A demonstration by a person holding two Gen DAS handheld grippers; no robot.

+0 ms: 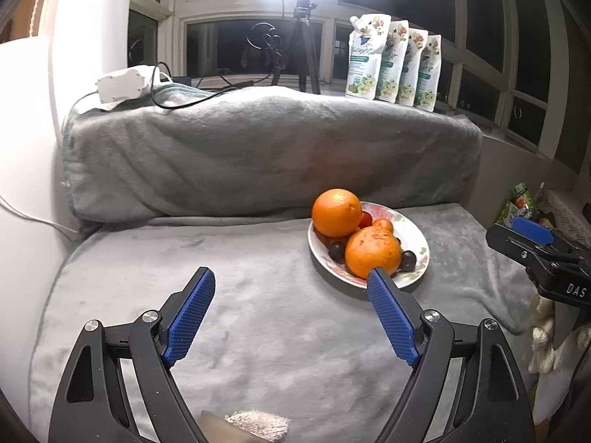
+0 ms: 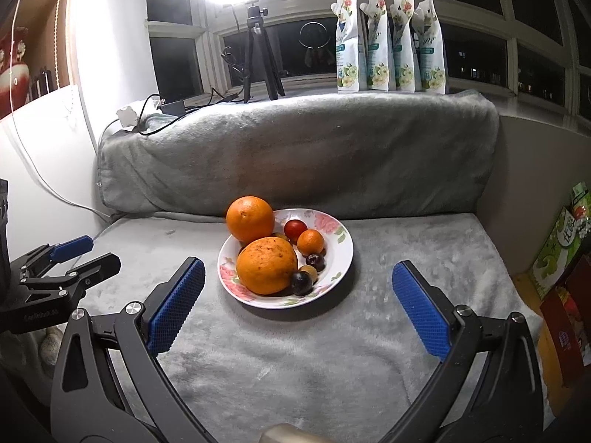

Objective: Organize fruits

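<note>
A grey fleece blanket (image 2: 332,350) covers the seat and the bolster (image 2: 295,155) behind it. On the seat sits a floral plate (image 2: 341,238) holding two oranges (image 2: 266,265), a small orange fruit, a red one and a few dark ones, perhaps grapes. Behind the bolster, a sill by dark night windows carries four pouches (image 2: 388,44), a tripod (image 2: 258,51) under a glaring lamp, and cables. The left gripper (image 1: 291,288) and right gripper (image 2: 297,277) both hover with fingers spread wide, empty, short of the plate. Boxes (image 2: 557,243) stand at the right.
</note>
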